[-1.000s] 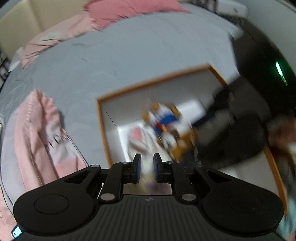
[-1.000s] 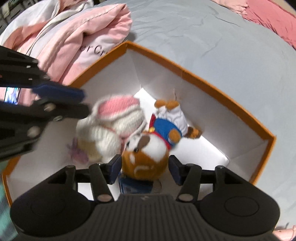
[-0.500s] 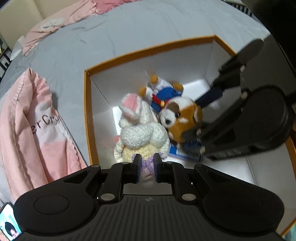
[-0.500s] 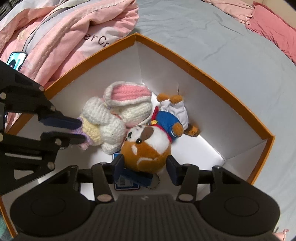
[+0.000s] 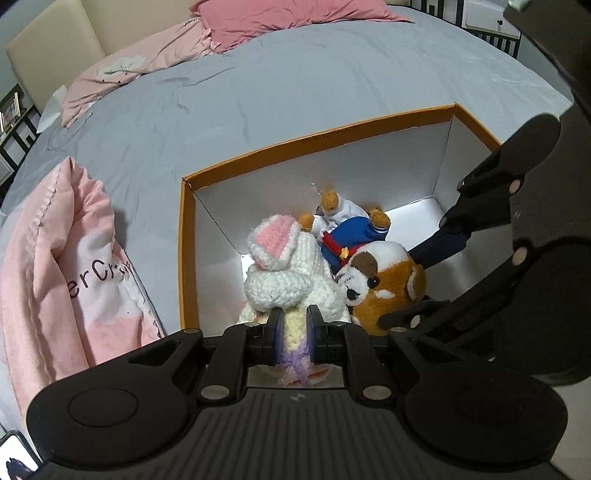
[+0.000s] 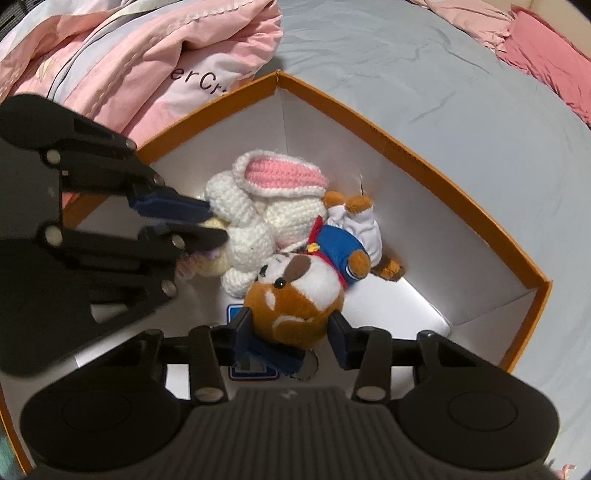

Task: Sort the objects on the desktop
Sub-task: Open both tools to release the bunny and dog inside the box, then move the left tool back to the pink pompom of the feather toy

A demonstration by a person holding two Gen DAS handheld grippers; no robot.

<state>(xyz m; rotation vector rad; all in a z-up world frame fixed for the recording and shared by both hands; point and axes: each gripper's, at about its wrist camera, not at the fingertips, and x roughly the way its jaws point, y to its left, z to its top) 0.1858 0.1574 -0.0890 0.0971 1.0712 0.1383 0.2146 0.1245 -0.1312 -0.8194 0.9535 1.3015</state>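
Note:
An orange-rimmed white box (image 5: 314, 147) (image 6: 369, 122) lies on the grey bed. In it lie a white crochet rabbit (image 5: 284, 273) (image 6: 251, 236) with pink ears and a brown-and-white plush toy (image 5: 384, 284) (image 6: 295, 295) in a blue top. My left gripper (image 5: 294, 332) (image 6: 210, 221) is shut on the rabbit's yellow and purple lower body. My right gripper (image 6: 290, 332) (image 5: 413, 284) straddles the plush toy's head. Its jaws are closing, and both pads touch the sides of the head.
A pink garment (image 5: 74, 266) (image 6: 166, 55) with lettering is bunched against the box's left side. Pink pillows (image 5: 295, 14) lie at the head of the bed. A blue-edged card (image 6: 236, 314) lies on the box floor under the plush toy. A phone (image 5: 14, 458) shows at the lower left.
The left gripper came down into the box and now has the rabbit's body between its pads. The right jaws narrowed around the plush toy's head.

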